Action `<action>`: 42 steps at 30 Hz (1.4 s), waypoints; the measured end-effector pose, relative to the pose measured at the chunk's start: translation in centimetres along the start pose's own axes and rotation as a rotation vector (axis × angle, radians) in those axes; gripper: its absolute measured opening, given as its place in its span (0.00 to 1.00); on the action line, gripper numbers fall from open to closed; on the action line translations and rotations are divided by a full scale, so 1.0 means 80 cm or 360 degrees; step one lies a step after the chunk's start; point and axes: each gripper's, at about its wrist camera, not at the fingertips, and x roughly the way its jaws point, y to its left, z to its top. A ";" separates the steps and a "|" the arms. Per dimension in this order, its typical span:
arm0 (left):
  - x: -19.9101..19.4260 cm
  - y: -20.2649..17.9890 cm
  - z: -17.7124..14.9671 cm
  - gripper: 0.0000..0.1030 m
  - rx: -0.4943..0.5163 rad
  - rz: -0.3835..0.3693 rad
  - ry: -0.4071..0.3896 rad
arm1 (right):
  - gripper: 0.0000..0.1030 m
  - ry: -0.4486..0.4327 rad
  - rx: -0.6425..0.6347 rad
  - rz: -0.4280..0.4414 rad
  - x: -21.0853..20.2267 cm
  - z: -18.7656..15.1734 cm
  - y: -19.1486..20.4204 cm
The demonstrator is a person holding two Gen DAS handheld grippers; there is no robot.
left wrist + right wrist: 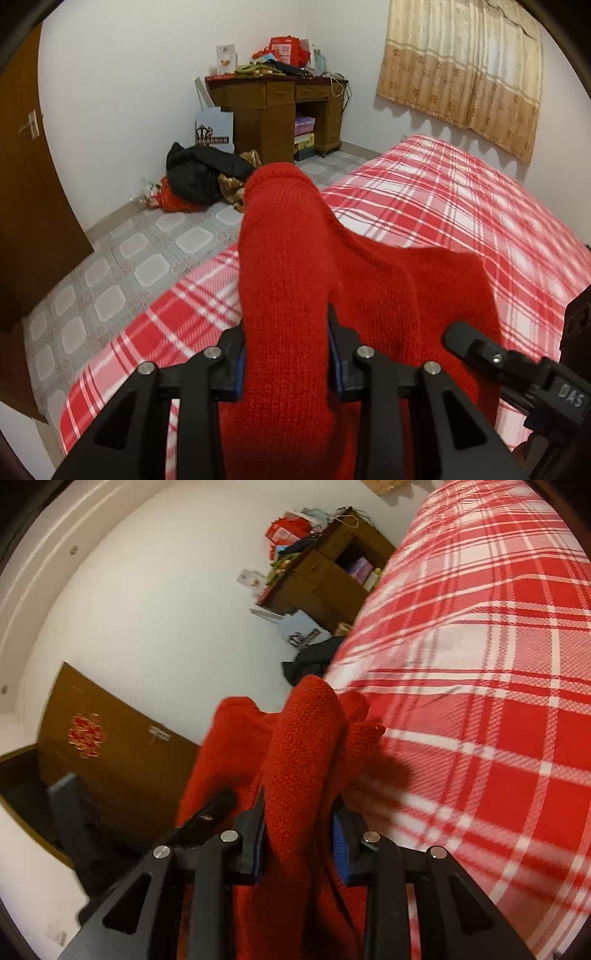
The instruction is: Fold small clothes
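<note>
- Left wrist view, far left: brown door [26,177] with a metal handle, grey patterned tile floor [122,258] below it.
- Pile of dark clothes [199,170] lying on the floor by the wall, white paper bag [215,131] just behind it.
- Wooden desk [280,107] in the corner, its top heaped with red bags and clutter.
- Left gripper [286,354]: jaws narrow and clamped on a fold of the red knit garment [295,258]; blue pads press the cloth on both sides.
- Garment bunches up from the jaws and spreads to the right over the red-and-white plaid bed cover [443,206].
- Beige patterned curtain [461,62] on the wall above the bed, upper right.
- Right gripper's black tip [476,345] shows at the right edge of the garment.
- Right wrist view, strongly tilted: door [122,746] on the left, with a red ornament.
- Right gripper [299,834]: jaws narrow, gripping a thick bunch of the same garment [306,738].
- Plaid bed cover [480,664] fills the right; the cloth hangs just beside it.
</note>
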 end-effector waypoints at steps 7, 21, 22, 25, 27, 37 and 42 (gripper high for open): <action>0.040 0.005 -0.034 0.39 0.0117 0.0142 0.0010 | 0.46 0.0064 -0.0200 -0.0277 0.005 0.010 -0.026; -0.034 0.003 -0.056 0.74 0.0111 0.0149 -0.0079 | 0.37 -0.0039 -0.0771 -0.0459 -0.081 -0.061 0.067; -0.044 0.004 -0.063 0.74 0.0096 0.0142 -0.0096 | 0.37 -0.0022 -0.0806 -0.0488 -0.075 -0.072 0.070; -0.053 0.005 -0.086 0.74 0.0107 0.0187 -0.0088 | 0.37 0.0098 -0.0807 -0.0545 -0.057 -0.103 0.060; -0.047 0.004 -0.100 0.74 0.0118 0.0208 -0.0051 | 0.37 0.0127 -0.0793 -0.0571 -0.050 -0.114 0.054; -0.068 0.005 -0.124 0.77 0.0068 0.0213 0.0014 | 0.37 0.0139 -0.0647 -0.0586 -0.074 -0.143 0.044; -0.101 0.011 -0.157 0.83 0.0021 0.0201 0.0045 | 0.37 0.0068 -0.0617 -0.0653 -0.133 -0.167 0.058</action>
